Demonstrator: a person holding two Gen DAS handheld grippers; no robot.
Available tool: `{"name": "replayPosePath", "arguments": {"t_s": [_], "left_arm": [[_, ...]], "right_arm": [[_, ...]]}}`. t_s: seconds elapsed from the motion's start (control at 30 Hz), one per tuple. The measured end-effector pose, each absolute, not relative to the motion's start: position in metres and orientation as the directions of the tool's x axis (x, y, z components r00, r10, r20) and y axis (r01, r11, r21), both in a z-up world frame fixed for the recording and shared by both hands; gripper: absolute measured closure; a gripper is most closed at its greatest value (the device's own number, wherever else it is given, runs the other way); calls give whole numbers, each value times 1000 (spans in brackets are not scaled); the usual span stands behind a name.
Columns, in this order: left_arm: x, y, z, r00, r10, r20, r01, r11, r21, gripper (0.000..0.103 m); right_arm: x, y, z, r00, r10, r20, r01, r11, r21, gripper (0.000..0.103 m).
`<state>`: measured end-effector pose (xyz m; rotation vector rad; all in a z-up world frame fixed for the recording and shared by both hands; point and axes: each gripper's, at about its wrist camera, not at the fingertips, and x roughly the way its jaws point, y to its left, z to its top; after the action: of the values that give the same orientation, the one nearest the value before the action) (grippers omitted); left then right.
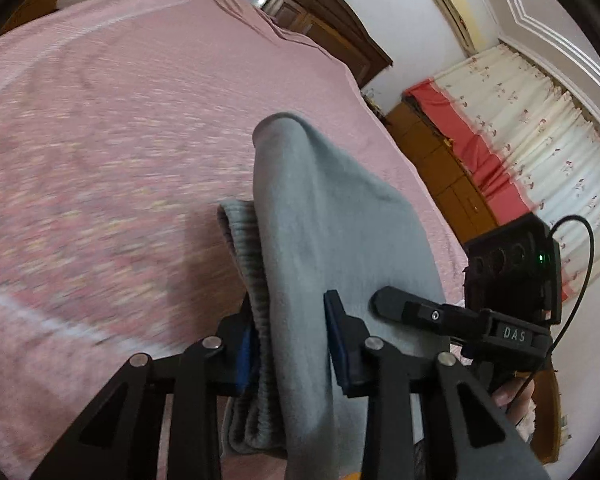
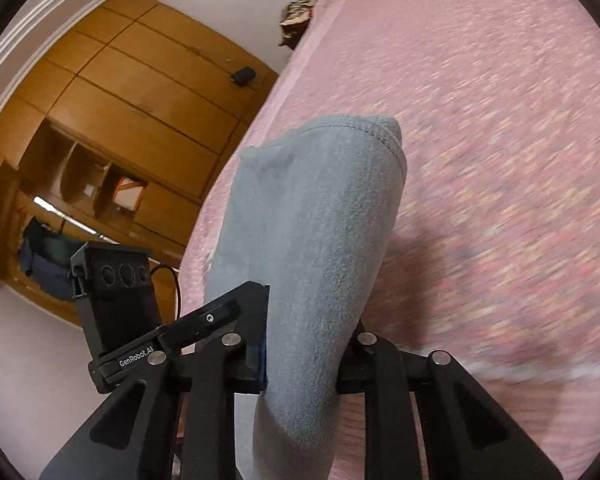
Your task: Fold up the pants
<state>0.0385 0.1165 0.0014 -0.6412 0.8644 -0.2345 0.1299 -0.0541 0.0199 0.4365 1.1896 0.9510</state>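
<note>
Pants (image 1: 320, 216) hung pinched in both our grippers above the pink bedspread (image 1: 112, 128).

We had the left gripper (image 1: 292, 344) clamped on the grey fleece at its ribbed waistband (image 1: 248, 264) – cloth bunched between the blue pads, draping up and over the fingers. Our right gripper (image 2: 304, 348) squeezed a stitched hem end (image 2: 364, 132) of the same pants, fabric filling the gap between its fingers. Beyond the bed's edge we saw a wooden wardrobe (image 2: 132, 92) on one side – flowered curtains (image 1: 540, 136) on the other.

Probably a home bedroom: pink-covered bed (image 1: 120, 120), wooden wardrobe (image 2: 140, 92), curtains (image 1: 540, 140).
</note>
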Motion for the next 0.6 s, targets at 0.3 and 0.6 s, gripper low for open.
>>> {"name": "replayPosePath", "arguments": {"t_s": [0.3,0.6], "left_arm": [[107,61,-53,584,-484,-651,-98,755,-648,66],[74,87,-68,624,-516,-587,-88,700,-709,62]], "right_arm": [[196,-108,-24,25,731,-682,-283,659,697,78],[159,-151,-44,395,766,-508,-139,596,791,53]]}}
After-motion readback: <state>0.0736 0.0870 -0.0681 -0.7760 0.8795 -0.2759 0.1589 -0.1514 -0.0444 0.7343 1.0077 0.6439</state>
